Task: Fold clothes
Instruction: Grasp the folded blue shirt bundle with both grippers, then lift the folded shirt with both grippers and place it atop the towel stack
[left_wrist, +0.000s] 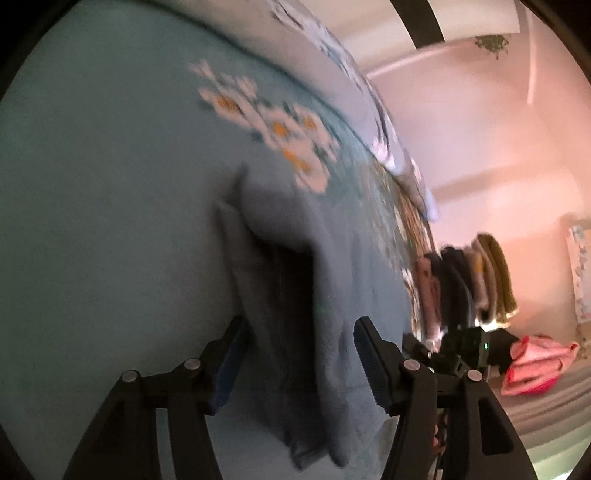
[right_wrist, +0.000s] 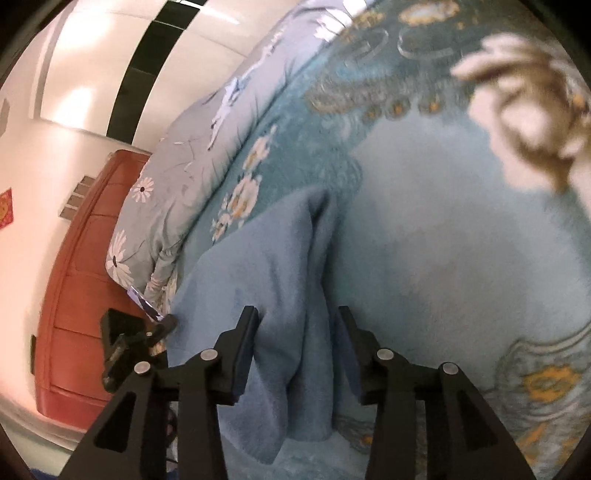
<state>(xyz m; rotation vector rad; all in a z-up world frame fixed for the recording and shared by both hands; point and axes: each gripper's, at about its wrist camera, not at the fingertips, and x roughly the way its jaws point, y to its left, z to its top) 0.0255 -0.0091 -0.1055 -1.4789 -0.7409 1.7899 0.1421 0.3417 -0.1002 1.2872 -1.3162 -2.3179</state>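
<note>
A blue fleece garment (left_wrist: 295, 295) lies on a teal flowered bedspread (left_wrist: 92, 184). In the left wrist view my left gripper (left_wrist: 299, 354) is open, its fingers on either side of a raised fold of the garment. In the right wrist view the same garment (right_wrist: 258, 277) is bunched into folds, and my right gripper (right_wrist: 299, 347) is open around a fold of it. The other gripper shows at the right of the left wrist view (left_wrist: 461, 350) and at the left of the right wrist view (right_wrist: 125, 339). Both views are blurred by motion.
A grey quilt with daisies (right_wrist: 184, 166) lies along the bed's far side. A red headboard (right_wrist: 77, 295) stands at the left. Clothes hang on a rack (left_wrist: 469, 284), and a pink garment (left_wrist: 535, 365) lies on a grey surface.
</note>
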